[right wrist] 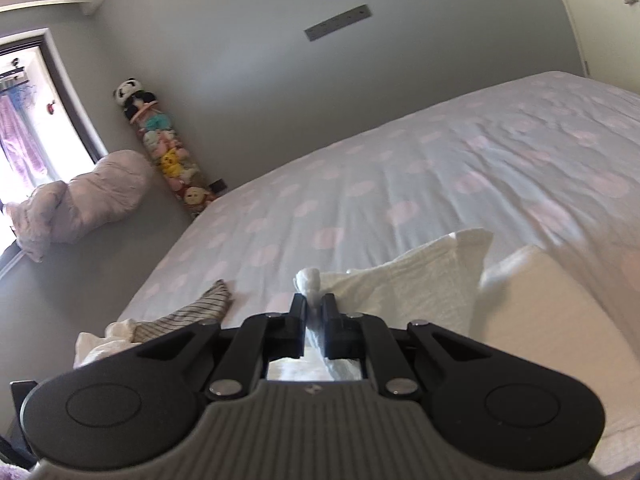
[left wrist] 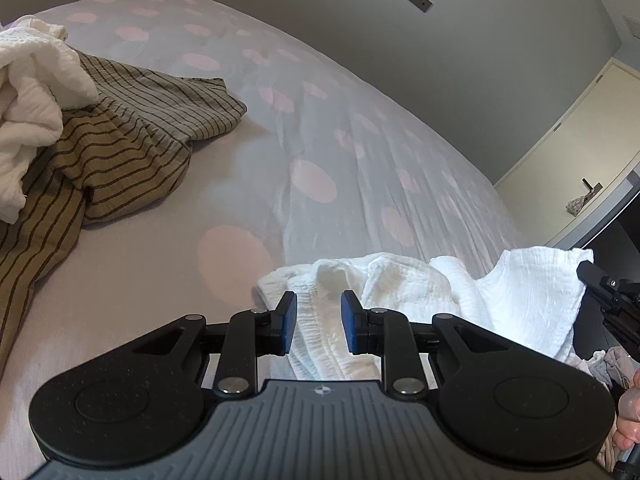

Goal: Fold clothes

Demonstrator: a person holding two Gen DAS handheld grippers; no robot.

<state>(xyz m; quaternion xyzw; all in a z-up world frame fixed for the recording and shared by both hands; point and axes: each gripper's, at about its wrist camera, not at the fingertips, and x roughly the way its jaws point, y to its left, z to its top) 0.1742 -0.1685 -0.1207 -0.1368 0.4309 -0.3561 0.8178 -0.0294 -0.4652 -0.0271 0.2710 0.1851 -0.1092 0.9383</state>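
Note:
A white crinkled garment [left wrist: 420, 292] lies bunched at the near edge of the bed. My left gripper [left wrist: 319, 326] is open, its blue pads either side of the garment's elastic waistband, not closed on it. My right gripper [right wrist: 314, 312] is shut on a pinch of the same white garment [right wrist: 400, 284], which spreads out to its right. The right gripper's black tip also shows at the right edge of the left wrist view [left wrist: 600, 284], at the garment's far corner.
A brown striped garment [left wrist: 120, 140] and a white cloth [left wrist: 32, 92] lie in a heap at the left of the pink-dotted bedspread [left wrist: 320, 140]. A column of plush toys [right wrist: 168, 148] stands against the grey wall, with a pink bundle [right wrist: 80, 200] beside it.

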